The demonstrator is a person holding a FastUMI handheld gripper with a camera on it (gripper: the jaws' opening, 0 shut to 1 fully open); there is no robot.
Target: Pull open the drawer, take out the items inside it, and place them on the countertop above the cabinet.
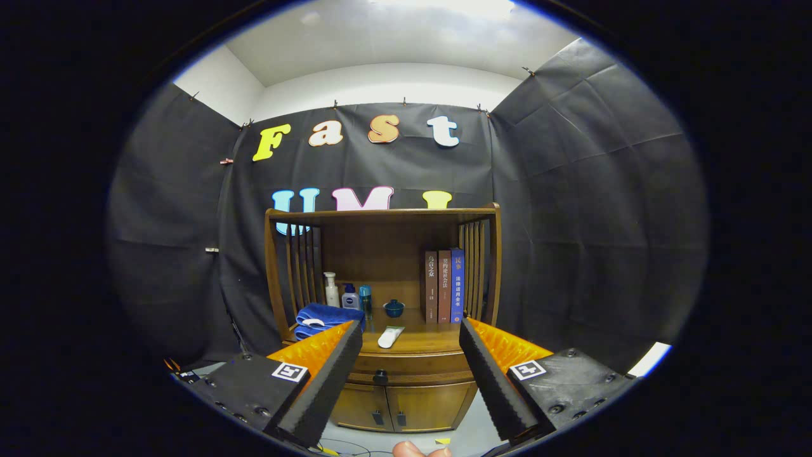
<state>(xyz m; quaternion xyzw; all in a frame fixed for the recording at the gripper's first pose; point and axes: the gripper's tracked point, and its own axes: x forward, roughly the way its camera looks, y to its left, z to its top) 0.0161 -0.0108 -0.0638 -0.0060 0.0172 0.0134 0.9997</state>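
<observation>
The tongs stand wide open with nothing between their fingers, held well back from a wooden cabinet that shows in the gap between them. The drawer sits shut, just under the surface of the cabinet, with a small dark knob at its middle. Below the drawer are two closed doors, each with a dark handle near the seam where they meet.

On the surface, under an open wooden shelf frame with slatted sides, a folded blue towel lies behind the left finger's tip. Beside it, toward the back, stand a white pump bottle, a dark-blue bottle with a white cap and a slim teal bottle, close together. A small blue bowl sits near the middle, and a white tube lies flat near the front edge, above the drawer. Three books stand upright against the right-hand slats.

A fingertip of a person's hand shows below the tongs, with pale floor beneath the cabinet.
</observation>
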